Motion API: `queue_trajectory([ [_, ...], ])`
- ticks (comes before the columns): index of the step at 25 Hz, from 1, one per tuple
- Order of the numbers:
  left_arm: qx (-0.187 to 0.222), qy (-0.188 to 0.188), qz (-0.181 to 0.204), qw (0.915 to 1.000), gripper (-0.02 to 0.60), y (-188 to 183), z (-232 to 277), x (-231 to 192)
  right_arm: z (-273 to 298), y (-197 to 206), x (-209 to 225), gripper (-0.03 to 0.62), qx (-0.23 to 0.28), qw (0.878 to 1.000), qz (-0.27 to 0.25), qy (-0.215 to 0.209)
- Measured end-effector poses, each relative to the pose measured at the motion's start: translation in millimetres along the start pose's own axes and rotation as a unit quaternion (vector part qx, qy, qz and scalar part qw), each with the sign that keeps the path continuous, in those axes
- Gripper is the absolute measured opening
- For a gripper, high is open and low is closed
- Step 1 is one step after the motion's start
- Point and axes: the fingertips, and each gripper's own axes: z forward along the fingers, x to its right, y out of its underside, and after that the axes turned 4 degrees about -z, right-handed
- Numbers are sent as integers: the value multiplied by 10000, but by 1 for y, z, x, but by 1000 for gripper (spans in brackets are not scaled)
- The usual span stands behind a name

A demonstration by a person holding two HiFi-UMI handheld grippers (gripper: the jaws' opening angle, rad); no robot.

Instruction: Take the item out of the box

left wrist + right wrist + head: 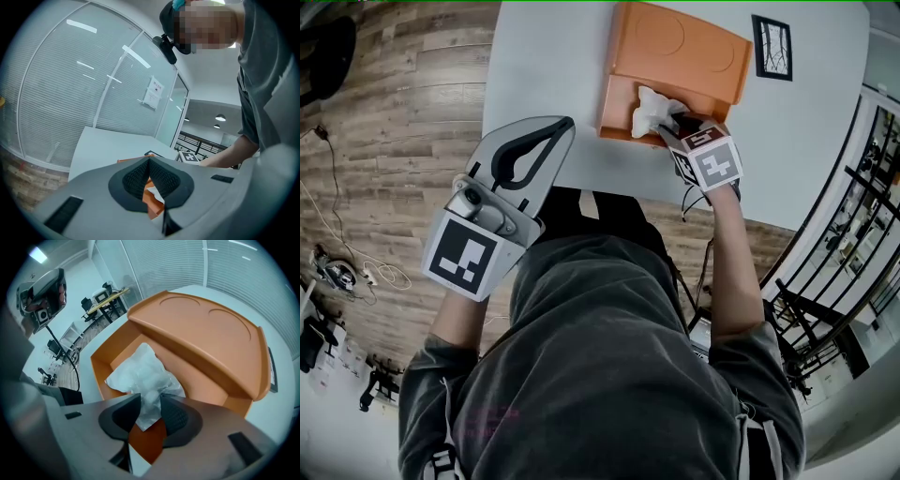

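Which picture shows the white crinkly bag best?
The right gripper view: the white bag sits close up, pinched between the fingers. The head view shows it small; the left gripper view only a sliver.

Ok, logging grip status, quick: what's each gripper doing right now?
Left gripper: closed, empty.
Right gripper: closed on the white bag in the orange box.

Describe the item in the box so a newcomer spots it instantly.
On the white table stands an orange box, lid open. Inside lies a crumpled white plastic bag, the only white thing against the orange, pinched by the right gripper.
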Motion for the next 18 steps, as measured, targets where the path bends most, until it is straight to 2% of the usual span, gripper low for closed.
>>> queue_trajectory([
  [8, 18, 38, 59, 10000, 8, -3, 4, -1, 0, -8, 1, 97, 153, 9999, -34, 26],
  [18, 66, 64, 214, 9997, 8, -10, -1, 9, -14, -16, -4, 84, 469, 9988, -80, 91],
])
